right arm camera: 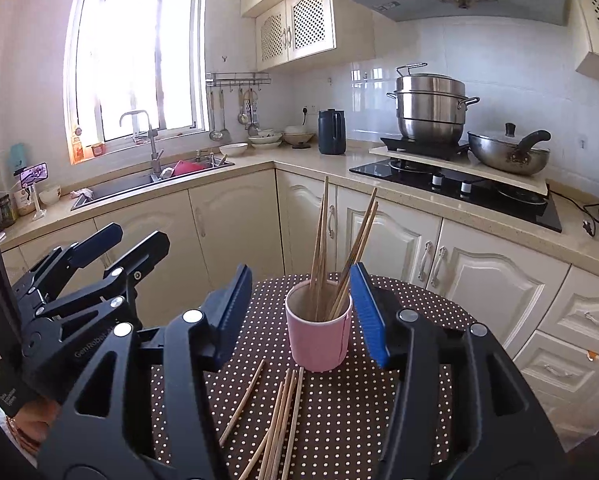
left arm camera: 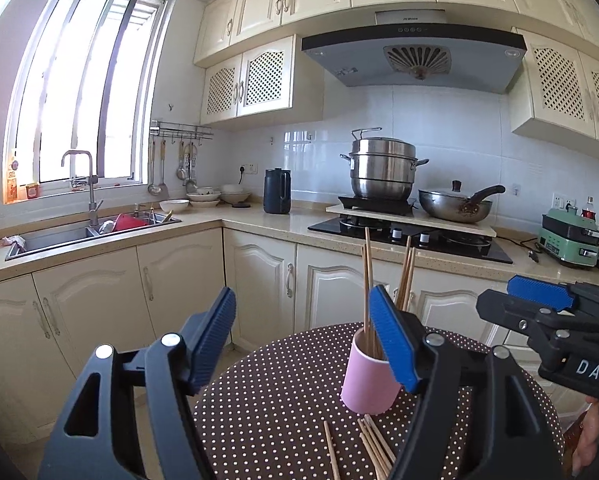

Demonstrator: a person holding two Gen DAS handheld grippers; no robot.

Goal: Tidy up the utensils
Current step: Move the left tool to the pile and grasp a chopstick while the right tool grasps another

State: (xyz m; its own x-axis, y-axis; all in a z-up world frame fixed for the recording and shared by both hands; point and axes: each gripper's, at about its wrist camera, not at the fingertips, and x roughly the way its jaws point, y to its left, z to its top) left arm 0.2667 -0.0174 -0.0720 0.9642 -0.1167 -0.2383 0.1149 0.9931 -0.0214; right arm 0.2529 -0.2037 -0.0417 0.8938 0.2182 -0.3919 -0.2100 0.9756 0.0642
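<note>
Lying flat on the dotted table [right arm camera: 339, 408], the loose chopsticks [right arm camera: 283, 420] are what the coming move turns on: they sit on the near side of the pink cup [right arm camera: 318, 336], just below and a little left of the right gripper [right arm camera: 301, 316] in its own view, their long axes running roughly toward the cup, one stick [right arm camera: 243, 402] splayed off to the left. The cup stands upright near the table's middle and already holds several chopsticks [right arm camera: 331, 248] leaning against its rim.

In its own view the right gripper frames the cup between its blue pads [right arm camera: 369, 320], though nothing shows the pads touching it, and the jaws stand about halfway apart with nothing in them (no stick bridges the gap). The left gripper [left arm camera: 303, 344] is spread wider, also empty; in its view the cup [left arm camera: 369, 380] sits partly behind its right pad [left arm camera: 393, 340], and the loose sticks [left arm camera: 373, 446] lie low, partly hidden by that finger.

By my reading the right hand is the better placed for the next pick, since the bundle lies almost straight under its fingers. It would need to tip down and close across the sticks' width, not along them.
</note>
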